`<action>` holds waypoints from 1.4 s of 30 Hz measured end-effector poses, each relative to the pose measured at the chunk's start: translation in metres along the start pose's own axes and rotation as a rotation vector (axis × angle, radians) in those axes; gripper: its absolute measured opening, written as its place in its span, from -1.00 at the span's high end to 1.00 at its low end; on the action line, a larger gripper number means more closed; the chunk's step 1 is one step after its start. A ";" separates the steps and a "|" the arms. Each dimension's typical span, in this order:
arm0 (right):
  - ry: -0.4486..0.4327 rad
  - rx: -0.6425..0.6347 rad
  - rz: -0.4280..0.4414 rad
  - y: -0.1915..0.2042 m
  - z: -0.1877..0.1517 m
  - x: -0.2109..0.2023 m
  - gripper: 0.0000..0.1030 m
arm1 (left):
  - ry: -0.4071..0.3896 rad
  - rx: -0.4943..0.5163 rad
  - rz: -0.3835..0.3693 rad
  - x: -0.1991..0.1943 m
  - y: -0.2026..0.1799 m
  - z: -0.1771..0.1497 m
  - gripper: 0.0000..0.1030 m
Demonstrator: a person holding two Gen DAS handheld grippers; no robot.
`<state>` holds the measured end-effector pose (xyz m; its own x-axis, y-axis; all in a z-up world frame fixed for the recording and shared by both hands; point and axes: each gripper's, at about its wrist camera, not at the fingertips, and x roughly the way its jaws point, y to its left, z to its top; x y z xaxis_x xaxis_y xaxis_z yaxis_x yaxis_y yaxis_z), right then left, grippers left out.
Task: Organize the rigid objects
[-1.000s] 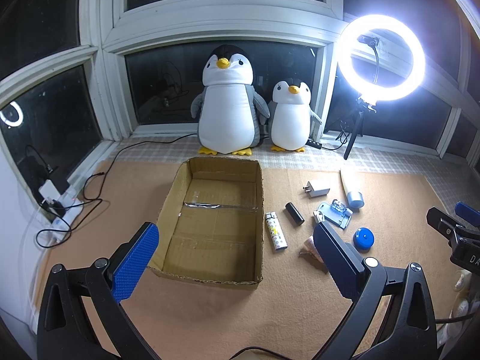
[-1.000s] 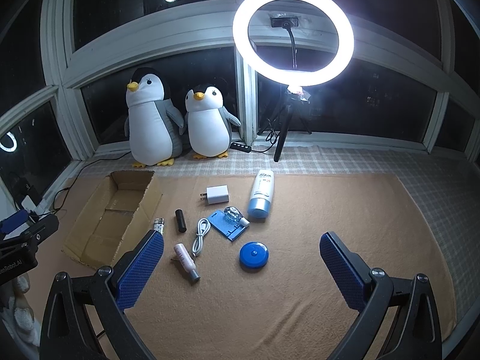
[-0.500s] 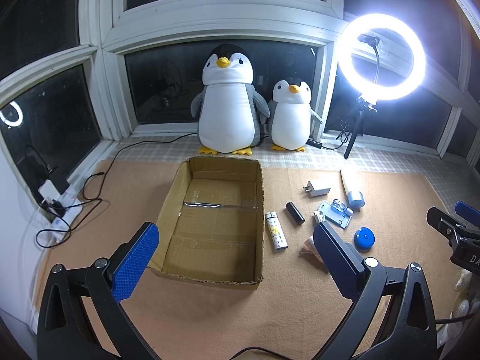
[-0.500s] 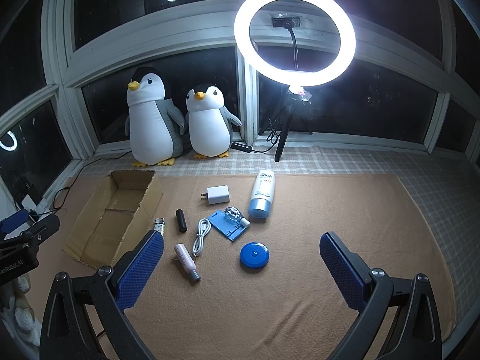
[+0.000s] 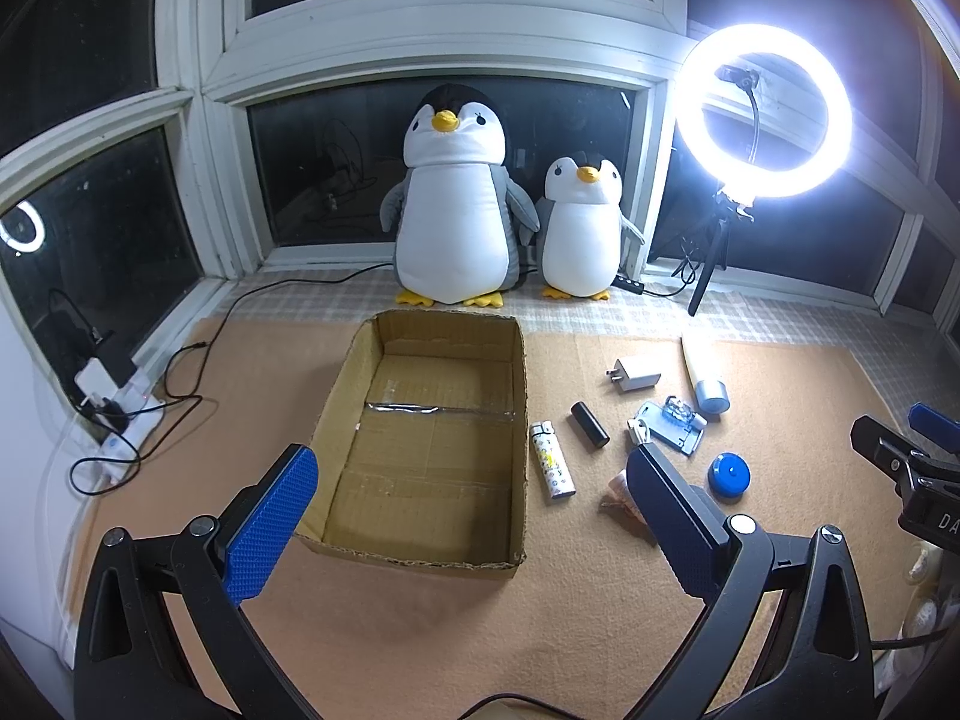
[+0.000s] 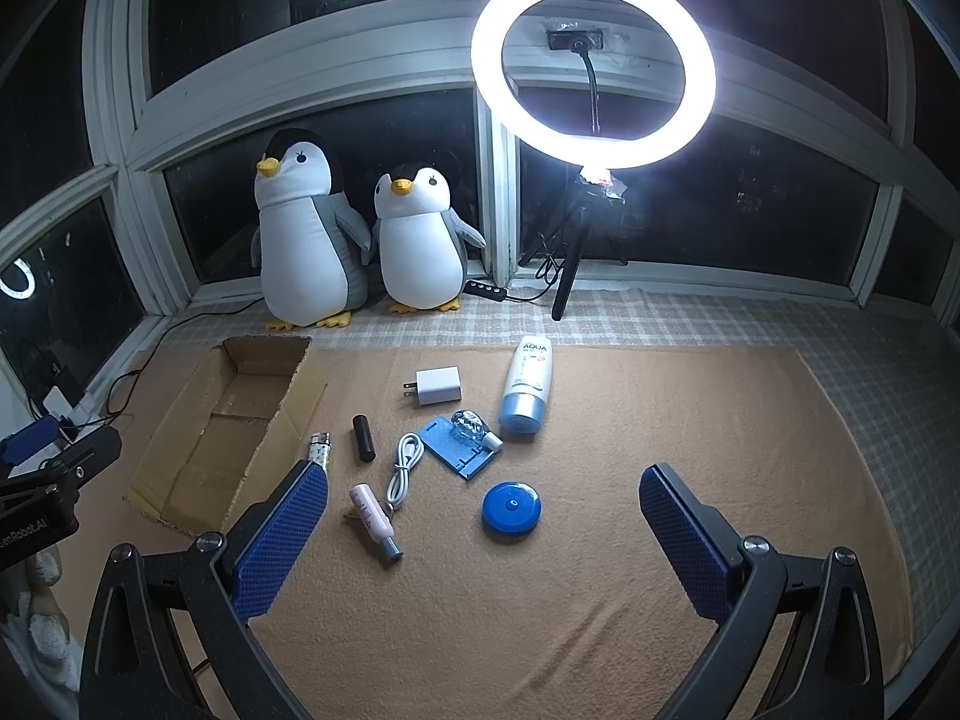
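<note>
An open, empty cardboard box (image 5: 360,360) (image 6: 180,414) lies on the orange mat. Right of it lie a lighter (image 5: 552,461) (image 6: 319,445), a black cylinder (image 5: 589,426) (image 6: 363,437), a white charger (image 5: 633,373) (image 6: 438,386), a blue stand (image 6: 459,447), a white tube (image 6: 527,384), a blue round case (image 6: 511,507) (image 5: 728,475), a white cable (image 6: 403,468) and a pink bottle (image 6: 375,519). My left gripper (image 5: 474,498) is open above the box's near end. My right gripper (image 6: 483,516) is open above the mat, the blue case between its fingers.
Two plush penguins (image 5: 456,204) (image 5: 582,228) stand against the window behind the box. A lit ring light on a tripod (image 6: 591,66) stands at the back. A power strip with cables (image 5: 114,402) lies left of the mat.
</note>
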<state>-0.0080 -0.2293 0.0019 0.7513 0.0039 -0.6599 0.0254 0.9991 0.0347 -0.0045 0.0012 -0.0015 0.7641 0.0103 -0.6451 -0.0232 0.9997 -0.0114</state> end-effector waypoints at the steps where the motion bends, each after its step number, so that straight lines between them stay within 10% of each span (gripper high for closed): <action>1: 0.001 -0.001 0.001 0.000 0.001 0.001 -1.00 | 0.000 0.000 0.001 0.000 0.000 0.000 -0.99; 42: 0.054 -0.018 0.008 -0.008 -0.009 0.031 -0.99 | 0.149 -0.101 0.166 0.075 0.079 -0.017 -0.90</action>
<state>0.0092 -0.2372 -0.0253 0.7148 0.0132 -0.6992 0.0078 0.9996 0.0268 0.0403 0.0807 -0.0643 0.6407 0.1629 -0.7503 -0.2101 0.9771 0.0328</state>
